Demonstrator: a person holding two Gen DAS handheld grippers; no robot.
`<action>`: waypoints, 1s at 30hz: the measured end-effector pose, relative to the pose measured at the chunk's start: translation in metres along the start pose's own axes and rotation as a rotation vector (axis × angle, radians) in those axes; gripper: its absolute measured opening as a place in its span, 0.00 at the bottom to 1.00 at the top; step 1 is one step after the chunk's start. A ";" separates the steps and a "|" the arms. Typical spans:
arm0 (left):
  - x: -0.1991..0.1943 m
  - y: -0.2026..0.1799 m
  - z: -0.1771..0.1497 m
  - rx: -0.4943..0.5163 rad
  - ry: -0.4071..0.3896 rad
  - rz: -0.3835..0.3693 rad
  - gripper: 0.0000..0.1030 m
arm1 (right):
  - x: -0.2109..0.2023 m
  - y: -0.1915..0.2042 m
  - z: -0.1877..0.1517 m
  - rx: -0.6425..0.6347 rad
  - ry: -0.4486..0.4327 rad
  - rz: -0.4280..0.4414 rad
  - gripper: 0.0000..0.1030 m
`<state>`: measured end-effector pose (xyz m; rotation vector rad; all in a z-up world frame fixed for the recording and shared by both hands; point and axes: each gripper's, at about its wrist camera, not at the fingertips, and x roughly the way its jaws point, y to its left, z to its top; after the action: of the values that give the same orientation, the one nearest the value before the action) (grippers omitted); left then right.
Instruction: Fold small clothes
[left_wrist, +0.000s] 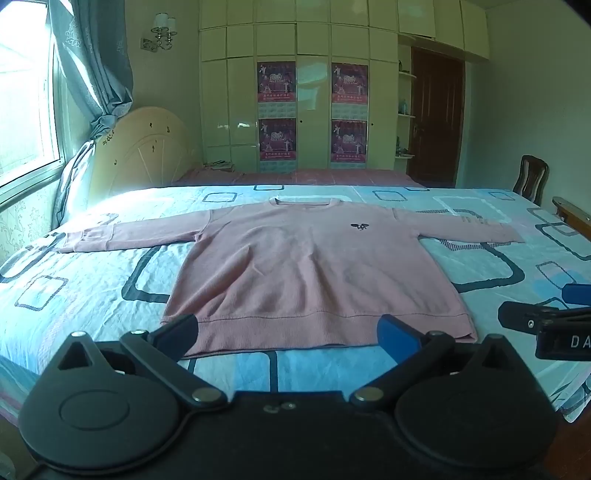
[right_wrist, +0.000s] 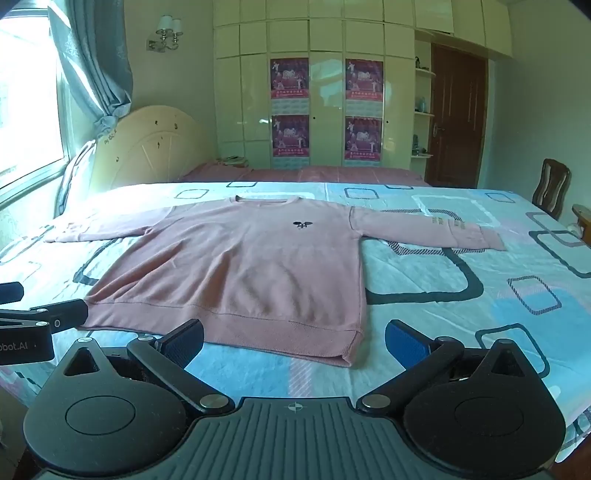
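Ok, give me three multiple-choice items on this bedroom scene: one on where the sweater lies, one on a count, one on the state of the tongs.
1. Where does the pink sweater lie?
A. Flat on the bedsheet
B. Draped over the chair
C. Bunched on the floor

2. How many posters hang on the wardrobe?
A. Two
B. Four
C. Six

3. How do the left tongs and right tongs stand?
A. Both shut on the sweater's hem
B. One open, one shut
C. Both open and holding nothing

Key:
1 A, since it is spread out with both sleeves stretched sideways on the patterned sheet.
2 B, since two doors each carry one poster above another.
3 C, since in each wrist view the fingers stand wide apart with nothing gripped.
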<state>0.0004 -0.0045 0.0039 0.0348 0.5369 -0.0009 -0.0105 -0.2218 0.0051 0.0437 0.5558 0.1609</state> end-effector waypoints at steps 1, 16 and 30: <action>0.000 0.000 0.000 0.000 0.000 -0.001 0.99 | 0.000 0.000 0.000 -0.001 0.000 0.000 1.00; 0.002 0.000 -0.001 -0.001 -0.002 0.013 0.99 | -0.001 -0.001 -0.001 0.002 -0.002 0.001 1.00; 0.001 -0.002 -0.003 0.010 -0.017 0.024 0.99 | -0.002 0.002 0.003 -0.008 -0.007 0.000 1.00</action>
<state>-0.0005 -0.0060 0.0012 0.0514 0.5191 0.0196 -0.0110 -0.2205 0.0089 0.0361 0.5482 0.1627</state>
